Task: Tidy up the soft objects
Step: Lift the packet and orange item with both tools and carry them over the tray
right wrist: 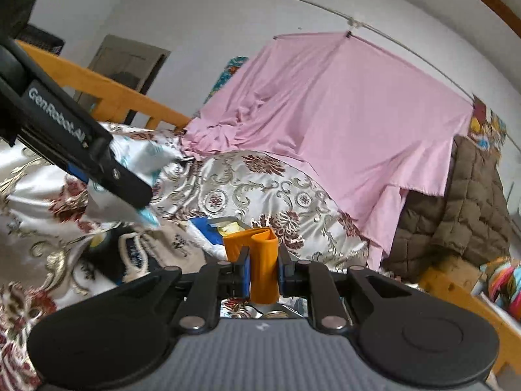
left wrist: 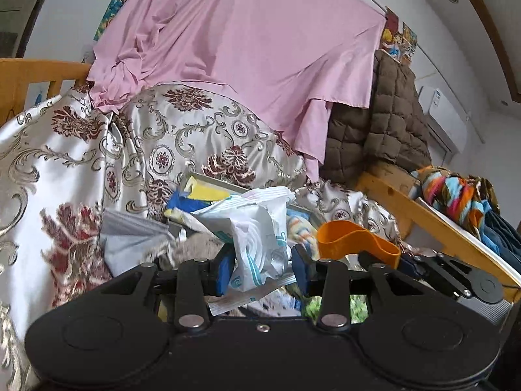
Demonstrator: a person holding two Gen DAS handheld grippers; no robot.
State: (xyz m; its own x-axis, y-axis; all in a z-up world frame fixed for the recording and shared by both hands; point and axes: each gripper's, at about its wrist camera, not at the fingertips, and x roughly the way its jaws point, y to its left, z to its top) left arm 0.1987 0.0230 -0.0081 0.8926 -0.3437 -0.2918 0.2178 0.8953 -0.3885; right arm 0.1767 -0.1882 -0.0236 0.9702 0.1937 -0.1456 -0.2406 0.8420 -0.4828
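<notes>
My left gripper is shut on a crinkled white plastic packet with teal print, held above the bed clutter. My right gripper is shut on a folded orange elastic band, which stands up between its blue pads. In the left wrist view that orange band loops at the right, with the right gripper's black linkage behind it. In the right wrist view the left gripper reaches in from the upper left with the white packet in its fingers.
A cream floral satin quilt covers the bed. A pink sheet hangs behind it, beside a brown quilted jacket. A tray of blue and yellow items lies among the cloths. Wooden bed rails and colourful cloths are at right.
</notes>
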